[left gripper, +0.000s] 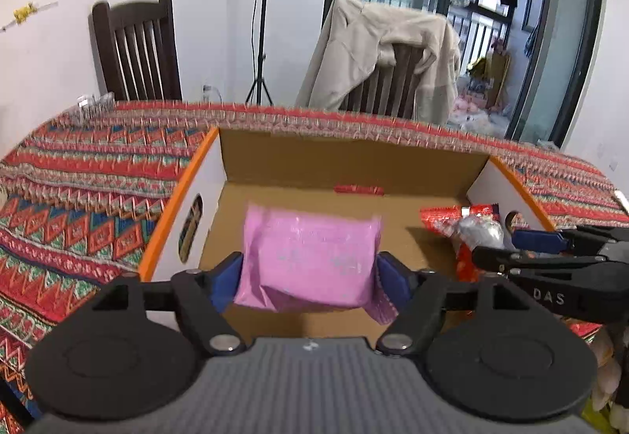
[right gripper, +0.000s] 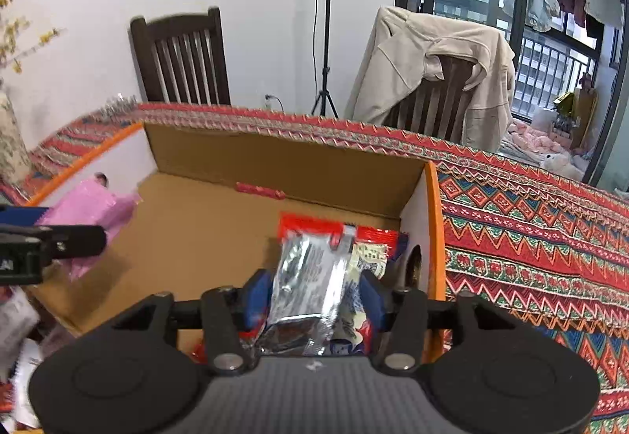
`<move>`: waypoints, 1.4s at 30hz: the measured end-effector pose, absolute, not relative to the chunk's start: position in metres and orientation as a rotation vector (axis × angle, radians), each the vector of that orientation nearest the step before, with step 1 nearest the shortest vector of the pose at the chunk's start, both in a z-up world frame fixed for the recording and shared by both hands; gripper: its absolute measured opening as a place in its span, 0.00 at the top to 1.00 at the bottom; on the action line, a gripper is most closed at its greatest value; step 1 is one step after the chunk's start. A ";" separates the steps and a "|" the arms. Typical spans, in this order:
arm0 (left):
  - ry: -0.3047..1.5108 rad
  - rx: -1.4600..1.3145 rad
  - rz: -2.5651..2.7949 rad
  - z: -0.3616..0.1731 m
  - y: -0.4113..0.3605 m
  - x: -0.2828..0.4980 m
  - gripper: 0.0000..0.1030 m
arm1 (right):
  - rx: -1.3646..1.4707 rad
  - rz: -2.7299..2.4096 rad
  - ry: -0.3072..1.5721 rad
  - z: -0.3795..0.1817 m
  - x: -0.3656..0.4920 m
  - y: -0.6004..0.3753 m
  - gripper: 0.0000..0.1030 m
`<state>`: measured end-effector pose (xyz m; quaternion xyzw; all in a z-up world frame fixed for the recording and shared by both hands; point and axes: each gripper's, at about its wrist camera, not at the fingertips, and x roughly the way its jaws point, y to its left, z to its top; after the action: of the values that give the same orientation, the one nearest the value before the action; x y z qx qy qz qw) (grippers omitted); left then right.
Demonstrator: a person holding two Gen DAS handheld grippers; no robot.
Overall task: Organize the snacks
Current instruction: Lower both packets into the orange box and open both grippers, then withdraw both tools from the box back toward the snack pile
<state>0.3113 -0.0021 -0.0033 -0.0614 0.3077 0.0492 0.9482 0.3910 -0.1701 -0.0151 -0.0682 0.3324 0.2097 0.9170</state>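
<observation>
An open cardboard box [left gripper: 346, 159] with orange-edged white side walls stands on the patterned table; it also shows in the right wrist view [right gripper: 283, 159]. My left gripper [left gripper: 310, 273] is shut on a pink snack packet [left gripper: 310, 253] and holds it over the box's left half; the packet also shows in the right wrist view [right gripper: 94, 210]. My right gripper [right gripper: 314, 296] is shut on a silver snack packet [right gripper: 310, 276] over the box's right side. A red packet [right gripper: 314, 225] lies in the box behind it, also in the left wrist view [left gripper: 444, 216].
The table carries a red patterned cloth [right gripper: 530, 237]. Two dark wooden chairs stand behind it, one [left gripper: 137, 48] bare, one draped with a beige jacket [left gripper: 385, 52]. A tripod stand [left gripper: 261, 21] is at the wall. Loose packets [right gripper: 15, 320] lie left of the box.
</observation>
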 end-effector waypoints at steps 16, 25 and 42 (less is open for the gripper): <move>0.404 -0.129 0.094 0.040 0.014 0.220 0.00 | -0.042 0.465 0.501 0.043 0.296 -0.186 0.00; 0.350 -0.140 0.050 0.045 0.015 0.151 0.00 | -0.016 0.455 0.414 0.060 0.224 -0.198 0.00; 0.416 -0.129 0.033 -0.016 0.026 0.063 0.00 | 0.024 0.386 0.398 0.008 0.098 -0.225 0.00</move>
<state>0.0628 0.0265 -0.0163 -0.0639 0.2063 0.0162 0.9763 0.0985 -0.2247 0.0084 0.0120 0.1967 0.1905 0.9617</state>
